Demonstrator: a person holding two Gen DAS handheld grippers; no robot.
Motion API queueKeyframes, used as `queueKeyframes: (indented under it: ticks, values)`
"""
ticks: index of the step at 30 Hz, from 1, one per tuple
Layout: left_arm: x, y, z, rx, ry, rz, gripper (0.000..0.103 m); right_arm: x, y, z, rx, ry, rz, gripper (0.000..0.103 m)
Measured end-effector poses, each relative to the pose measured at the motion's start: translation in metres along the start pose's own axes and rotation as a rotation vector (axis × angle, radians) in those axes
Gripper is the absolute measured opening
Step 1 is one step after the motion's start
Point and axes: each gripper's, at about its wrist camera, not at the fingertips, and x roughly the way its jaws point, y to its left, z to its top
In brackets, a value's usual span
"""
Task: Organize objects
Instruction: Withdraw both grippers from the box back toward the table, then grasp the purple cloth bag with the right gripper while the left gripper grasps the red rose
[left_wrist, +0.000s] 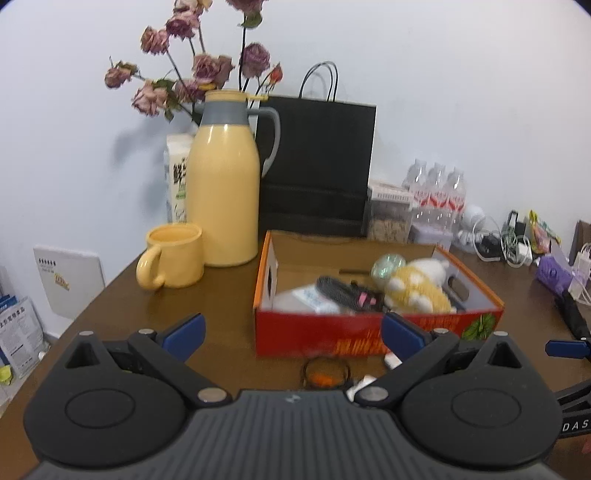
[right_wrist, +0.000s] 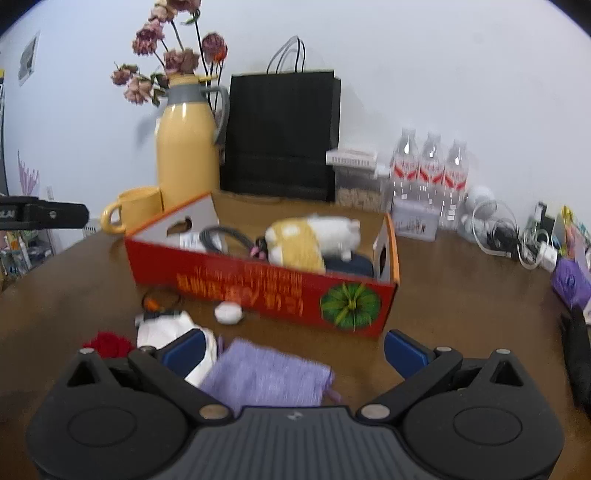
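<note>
Cloth (right_wrist: 267, 373), purple and soft, lies flat on the worktop (right_wrist: 461, 295) right between the right gripper (right_wrist: 293, 350) fingers, low in the gap, its long side running across from one finger to the other. Both blue fingers stand wide apart with nothing held. The box (right_wrist: 258, 284) sits just beyond the fingertips, open top, already carrying a plush toy (right_wrist: 314, 236) and other bits. So the right hand looks the nearer one for that cloth: a short drop, close across its short way, then lift forward over the red wall.

Left of the cloth, by the left finger, a white item (right_wrist: 166, 326) and something red (right_wrist: 107, 343) wait too, with a small white puck (right_wrist: 228, 313) and a ring (right_wrist: 162, 300) close against the box front.

Over on the left gripper (left_wrist: 291, 334), fingers are equally spread and empty, box (left_wrist: 369, 336) ahead and to the right of them, ring (left_wrist: 325, 373) just below the gap.

Beyond the fingers on the brown worktop: mug (left_wrist: 173, 256), flask (left_wrist: 223, 184), black bag (left_wrist: 317, 166), bottles (left_wrist: 437, 192) against a pale wall. Both views are a little blurred.
</note>
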Motion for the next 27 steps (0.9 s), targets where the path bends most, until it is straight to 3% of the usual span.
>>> queueKeyframes:
  ticks: [13,27]
  values:
    - [-0.004,0.016,-0.044,-0.037,0.105,-0.007,0.103,0.038,0.025,-0.037,0.025,0.193,0.046,0.103]
    - [-0.004,0.011,-0.053,-0.055,0.131,-0.021,0.103,0.039,0.025,-0.043,0.030,0.155,0.040,0.103]
